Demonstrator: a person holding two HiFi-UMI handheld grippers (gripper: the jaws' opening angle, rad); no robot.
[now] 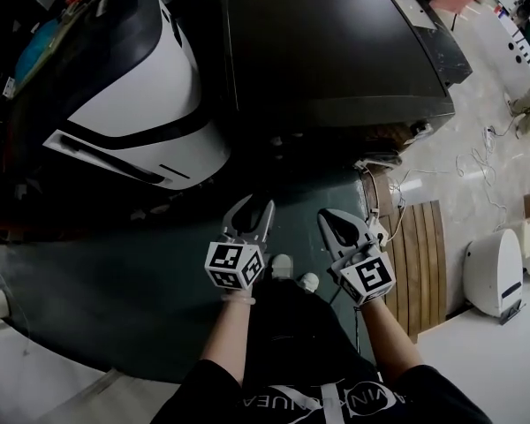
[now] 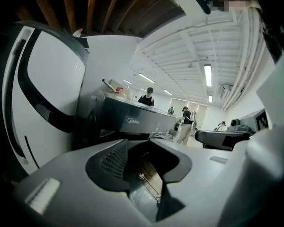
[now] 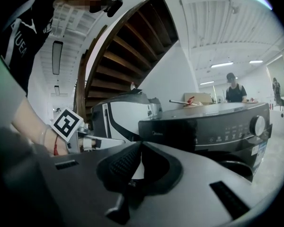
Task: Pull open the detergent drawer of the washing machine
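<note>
Left gripper [image 1: 256, 203]: held over the dark floor mat [image 1: 115, 307], jaws a narrow way apart, nothing between them. Through the gap only floor shows. Right gripper [image 3: 140, 144]: just beside the left one, above the same mat, jaw tips brought together and empty, with only the hollow behind the tips left clear. Neither gripper touches any appliance. Washing machine [image 1: 336, 51]: a dark front-loader standing on the floor past the mat's far edge, well apart from both grippers, its round knob [image 3: 258, 124] at the right end of the control panel. Detergent drawer [image 3: 168, 135]: taken to be the panel section with the brand mark, at the left end of that panel. It sits flush with the front, not pulled out. A large white appliance with a black band [image 1: 132, 87] stands at the mat's far left corner, beside the washer. A wooden slatted board [image 1: 420, 254] lies along the mat's right edge, with loose cables [image 1: 477, 166] on the pale floor beyond it.
</note>
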